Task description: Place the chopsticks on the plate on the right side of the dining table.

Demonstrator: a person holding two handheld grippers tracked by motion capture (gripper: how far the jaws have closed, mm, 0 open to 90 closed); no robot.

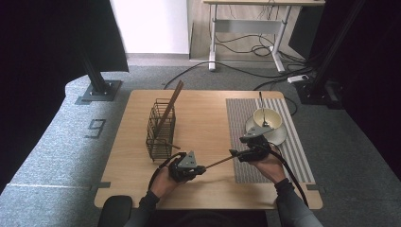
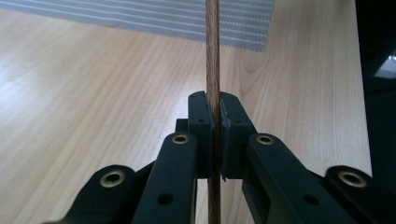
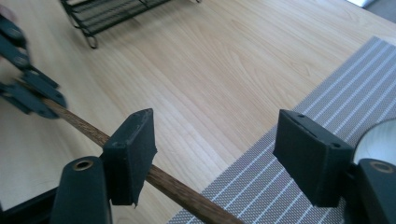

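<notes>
- Chopstick (image 1: 218, 163): thin, brown, wooden, lifted just above the surface (image 1: 203, 123), spanning the gap between both hands.
- Left hand-held gripper (image 1: 202, 169): clenched on one end of the chopstick, pads pinching it.
- Right hand-held gripper (image 1: 235, 153): released, jaws apart, chopstick passing just behind one pad (image 3: 130, 151).
- Wire basket (image 1: 160, 130) behind, left; bowl (image 1: 267, 119) on striped mat (image 1: 246, 142), right.

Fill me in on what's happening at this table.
A person works with two handheld grippers. The left gripper is clamped on a wooden chopstick, holding it out toward the right gripper, whose jaws stand open around its far end without pressing it. A wire basket holding another stick stands nearby.
</notes>
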